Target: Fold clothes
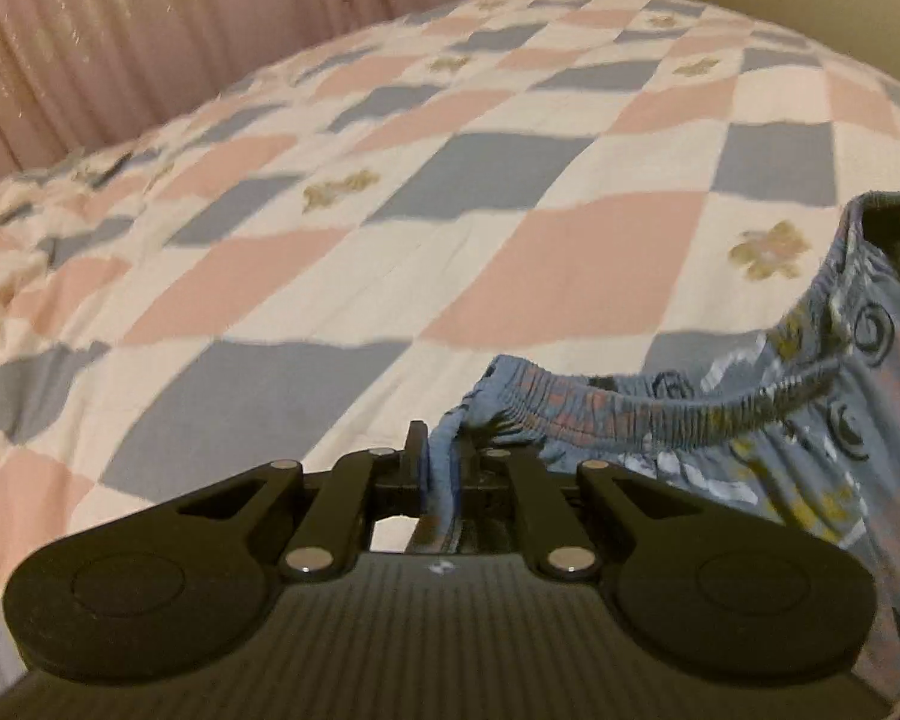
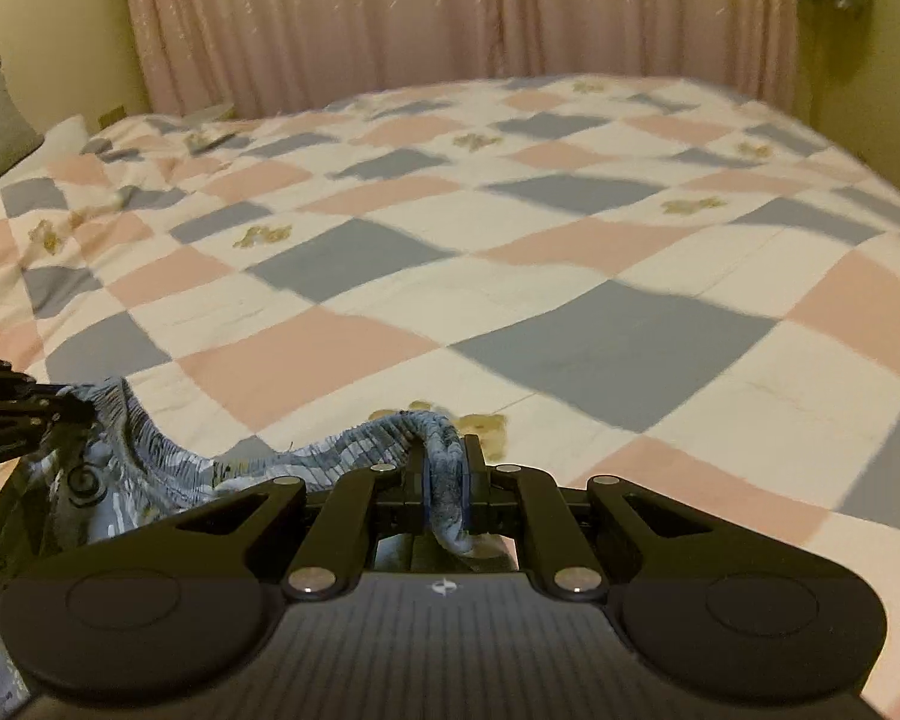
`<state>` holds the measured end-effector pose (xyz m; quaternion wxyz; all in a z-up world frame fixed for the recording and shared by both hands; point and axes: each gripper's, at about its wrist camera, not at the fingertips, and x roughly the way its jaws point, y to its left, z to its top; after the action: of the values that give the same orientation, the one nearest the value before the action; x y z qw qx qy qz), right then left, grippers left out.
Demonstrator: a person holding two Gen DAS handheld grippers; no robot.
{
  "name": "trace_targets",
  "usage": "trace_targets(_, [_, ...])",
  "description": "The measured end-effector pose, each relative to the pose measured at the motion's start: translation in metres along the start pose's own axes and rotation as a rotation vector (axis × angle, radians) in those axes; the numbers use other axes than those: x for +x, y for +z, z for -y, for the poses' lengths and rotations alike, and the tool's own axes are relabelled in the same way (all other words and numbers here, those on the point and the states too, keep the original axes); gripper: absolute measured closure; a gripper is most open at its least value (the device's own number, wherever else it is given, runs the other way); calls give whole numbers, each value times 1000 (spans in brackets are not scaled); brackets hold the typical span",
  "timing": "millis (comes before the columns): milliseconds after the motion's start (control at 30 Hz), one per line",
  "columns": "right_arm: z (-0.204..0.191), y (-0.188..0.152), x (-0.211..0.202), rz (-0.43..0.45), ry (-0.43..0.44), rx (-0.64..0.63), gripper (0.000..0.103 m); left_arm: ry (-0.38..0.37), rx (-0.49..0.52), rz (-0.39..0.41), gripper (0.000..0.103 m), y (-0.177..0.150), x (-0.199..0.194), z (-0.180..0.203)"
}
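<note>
while both tools pinched its stretchy waistband, the pants hung between them, low over the bed. the left tool was nearly closed on one end of the band. the right tool was nearly closed on the other end. the pants looked soft, light and floppy, so the waistband corners seemed the best spots to hold. the legs were cut off below both views. blur made the print hard to read.

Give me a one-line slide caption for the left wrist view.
Left gripper pinches the elastic waistband of blue patterned shorts above a checkered bedspread, pink curtain behind.
</note>
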<state>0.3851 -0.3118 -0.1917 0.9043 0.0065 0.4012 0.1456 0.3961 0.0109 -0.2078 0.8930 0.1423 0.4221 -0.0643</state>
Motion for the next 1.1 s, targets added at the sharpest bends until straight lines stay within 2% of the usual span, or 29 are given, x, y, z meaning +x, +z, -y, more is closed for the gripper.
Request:
trace_targets(33, [-2, 0, 9, -21, 16, -9, 77, 9, -2, -18, 87, -2, 5, -1])
trace_targets(67, [-2, -1, 14, -41, 25, -8, 58, 17, -4, -30, 85, -4, 6, -3])
trace_targets(100, [-1, -3, 16, -59, 29, 0, 56, 17, -10, -33, 83, -5, 3, -5])
trace_targets(200, [-1, -12, -4, -39, 17, 41, 56, 14, -24, -36, 74, -7, -8, -11])
trace_targets(333, [6, -48, -60, -47, -28, 102, 55, -25, 22, 1, 73, -9, -45, -2])
trace_targets(533, [1, -143, -146, -167, -91, 224, 55, -253, 174, 48, 69, -44, -115, 62])
trace_targets(667, [-9, -202, -183, -241, -88, 346, 55, -413, 285, 40, 69, -75, -148, 112])
trace_targets(767, [-16, -225, -191, -246, -48, 427, 55, -474, 355, 10, 69, -96, -159, 142])
trace_targets(867, [-22, -232, -185, -240, -11, 455, 55, -494, 406, -16, 69, -115, -163, 157])
trace_targets(900, [-24, -233, -180, -243, 0, 459, 55, -490, 410, -23, 69, -117, -163, 157])
trace_targets(933, [-24, -234, -176, -249, 12, 467, 68, -485, 415, -29, 69, -119, -162, 156])
trace_targets(967, [-22, -235, -173, -258, 22, 483, 99, -481, 420, -36, 69, -122, -162, 156])
trace_targets(1100, [-11, -230, -188, -253, 14, 524, 100, -435, 414, -48, 69, -123, -163, 140])
